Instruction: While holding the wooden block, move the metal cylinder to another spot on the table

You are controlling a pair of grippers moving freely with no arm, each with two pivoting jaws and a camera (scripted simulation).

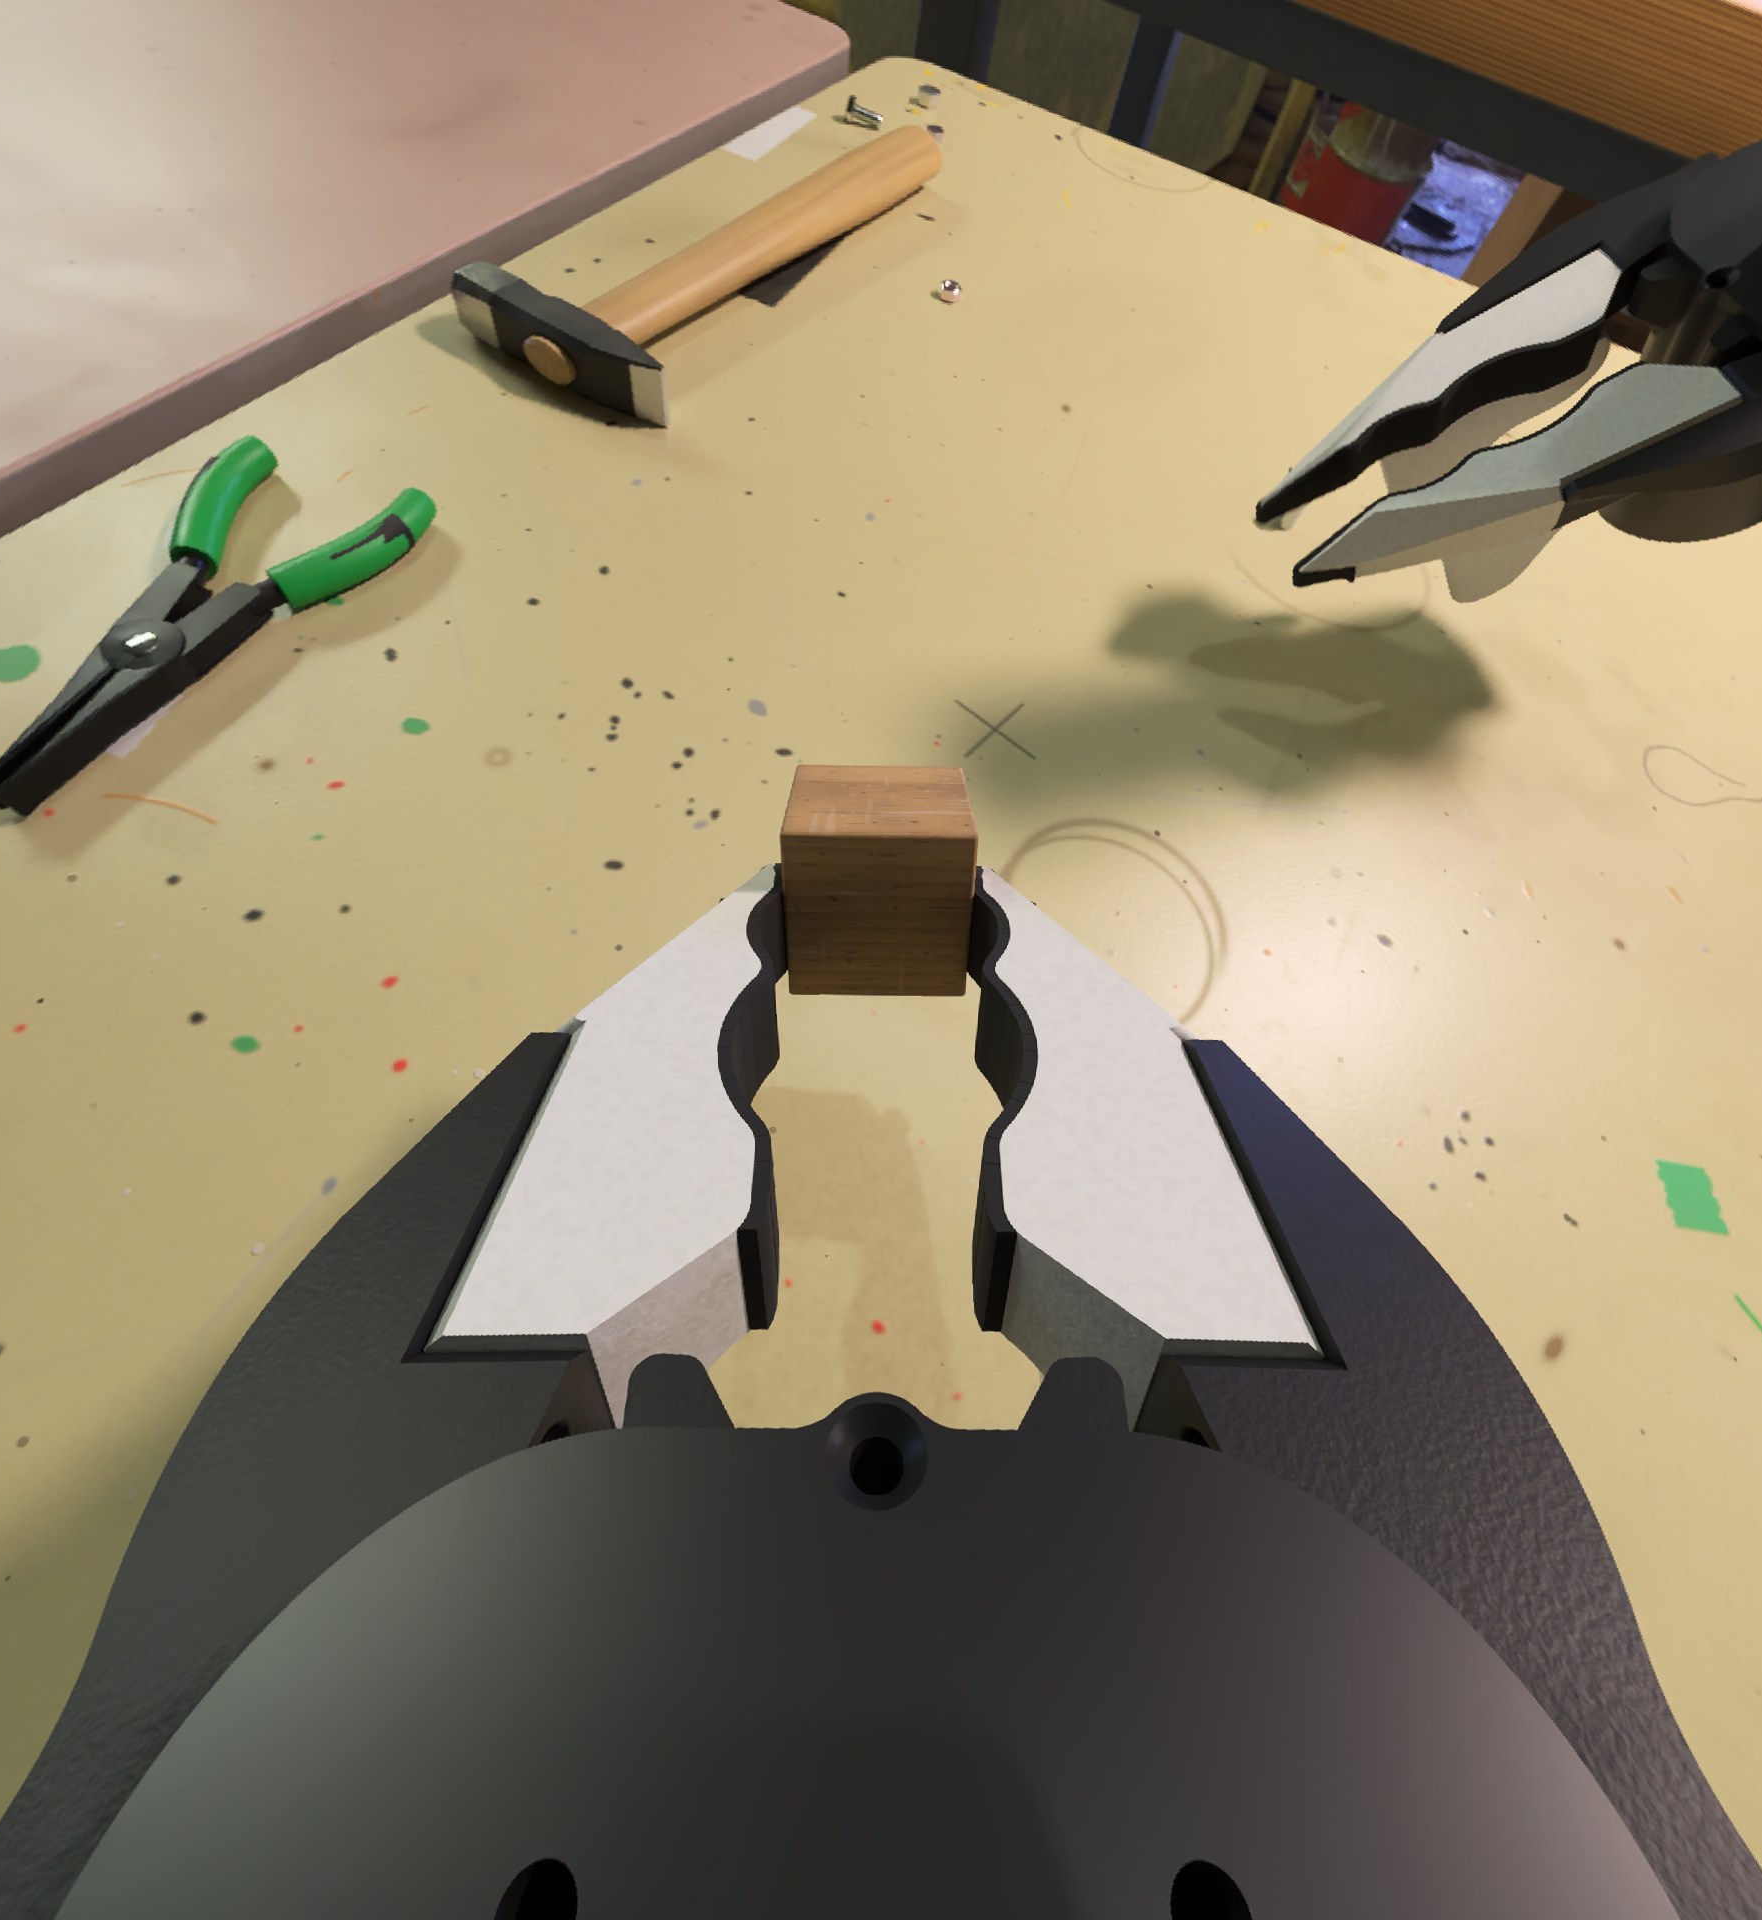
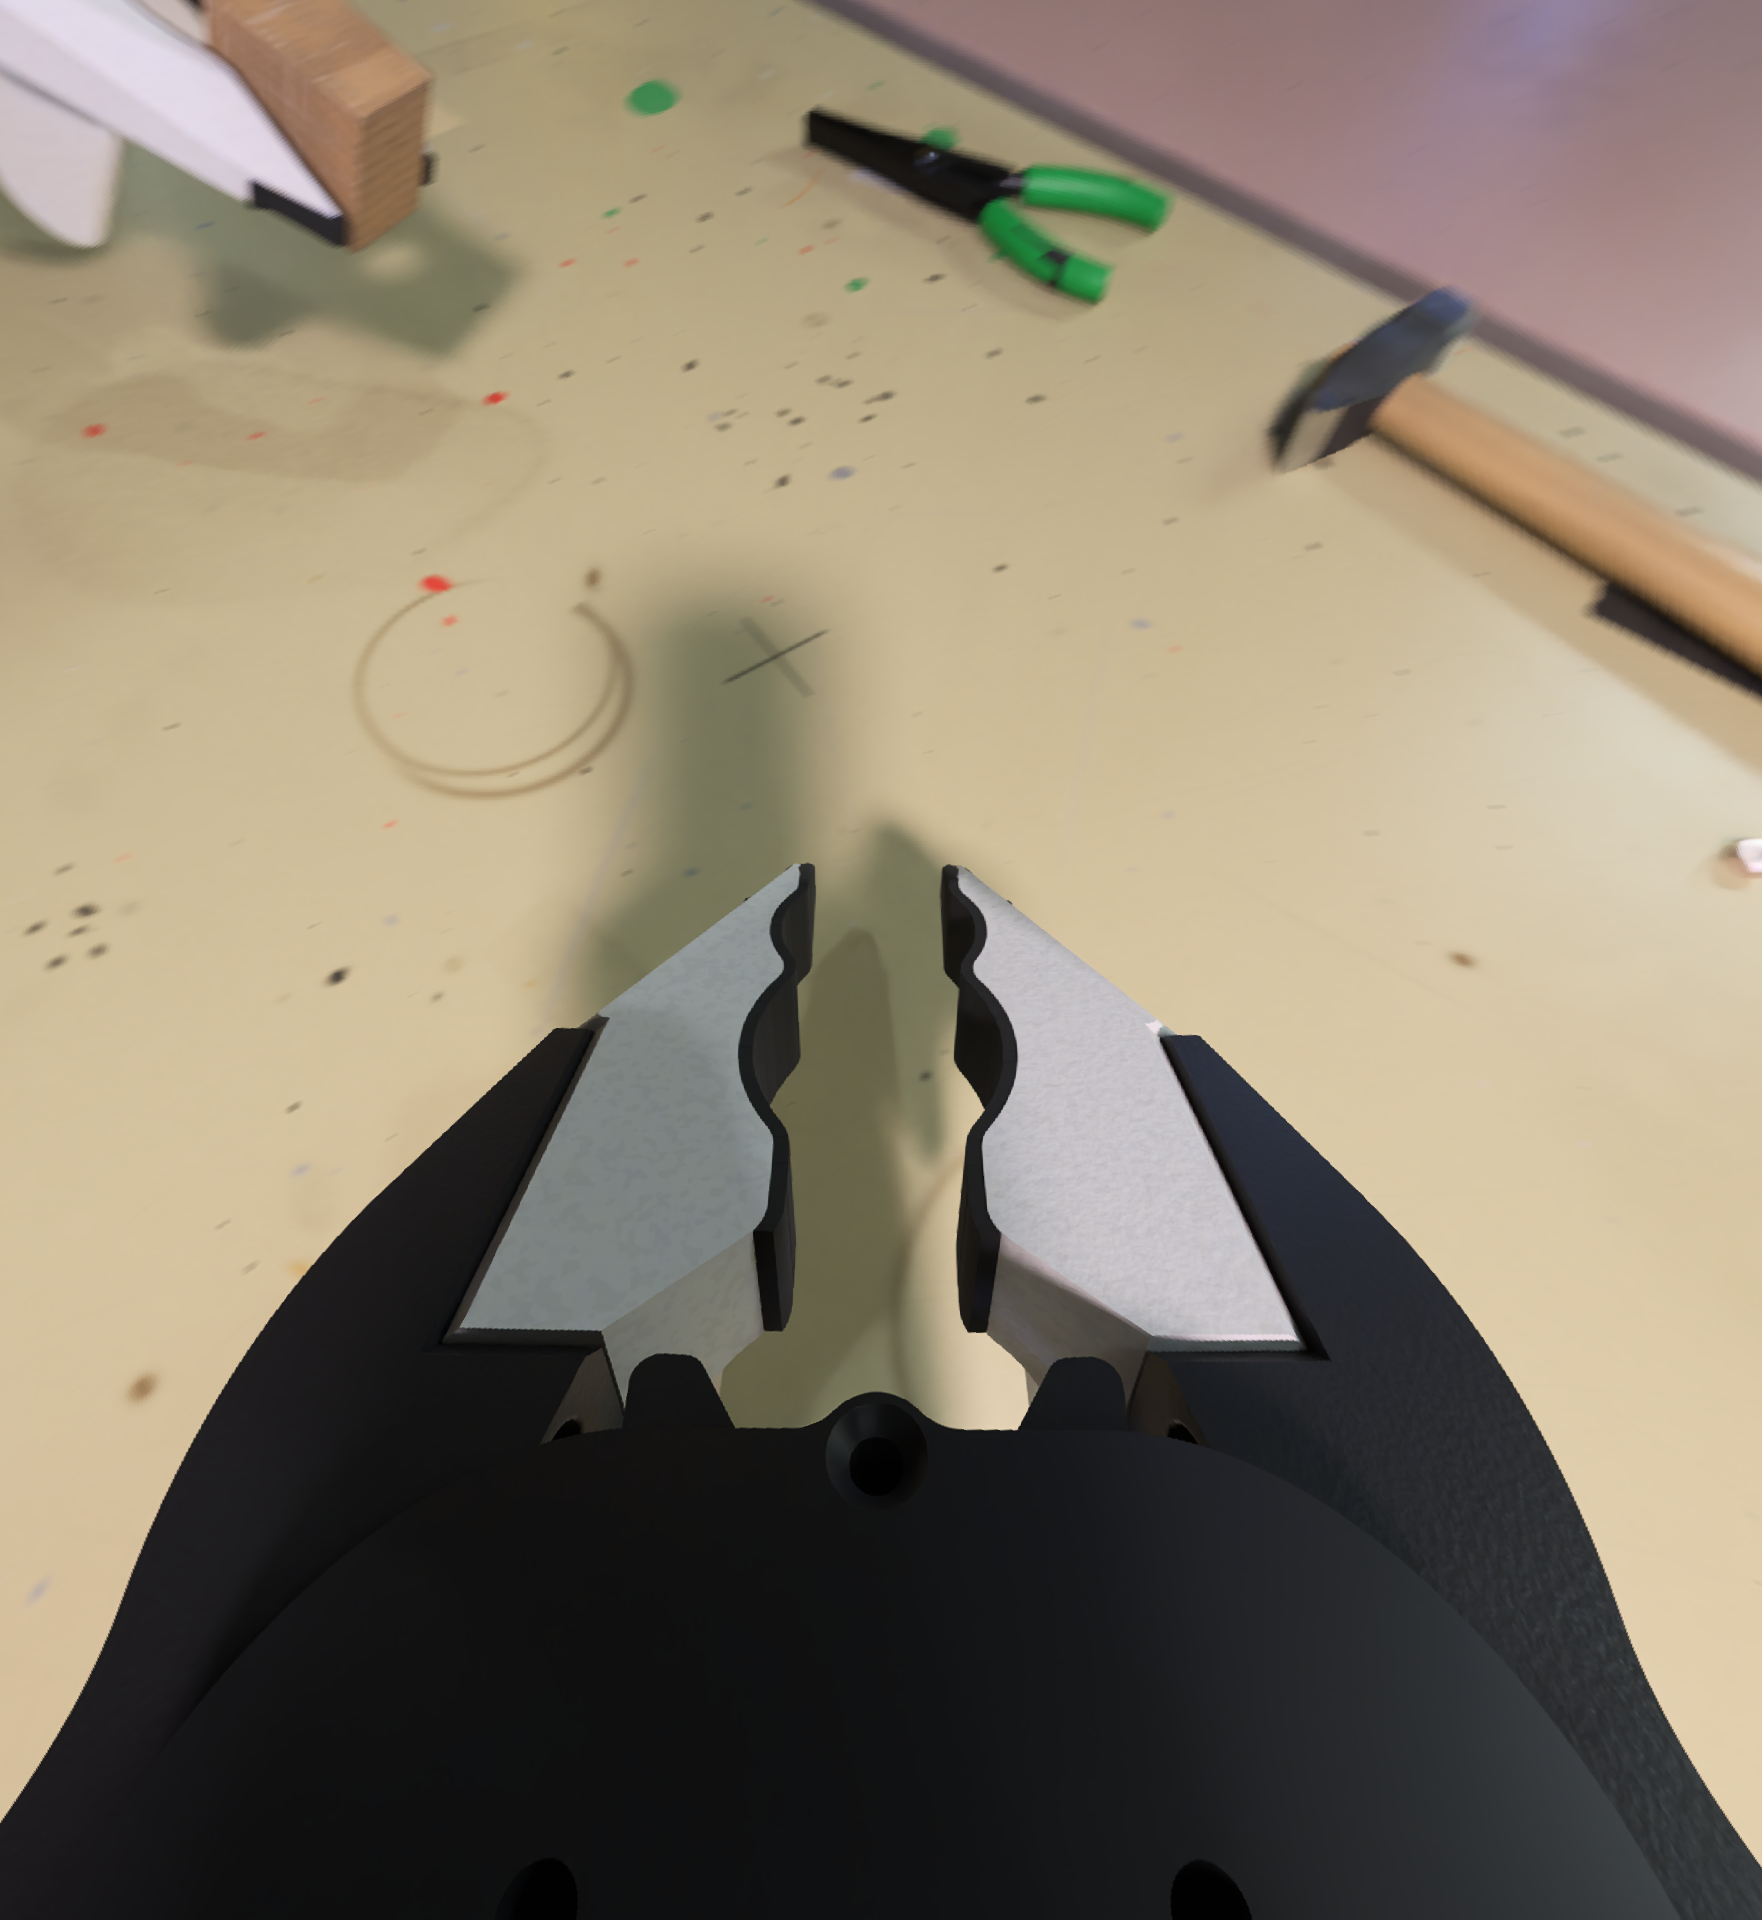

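My left gripper [image 1: 877, 879] is shut on a brown wooden block [image 1: 875, 831], gripped at its fingertips a little above the tan, paint-speckled table [image 1: 1376, 1039]. The block [image 2: 337, 94] and left gripper [image 2: 378, 197] also show at the top left of the right wrist view, with a shadow beneath. My right gripper [image 2: 877, 873] is open and empty, hovering over the table; it shows at the upper right of the left wrist view [image 1: 1287, 542]. A small shiny metal piece [image 1: 948, 292] lies right of the hammer handle, and far right in the right wrist view [image 2: 1758, 855]. Smaller metal bits [image 1: 927, 99] lie at the far edge.
A wooden-handled hammer [image 1: 752, 249] and green-handled pliers [image 1: 202, 613] lie on the table's left part; they also show in the right wrist view, hammer [image 2: 1583, 520] and pliers [image 2: 1012, 203]. A pink surface [image 1: 233, 208] borders the table at the left. A pencilled cross [image 1: 996, 730] marks the middle.
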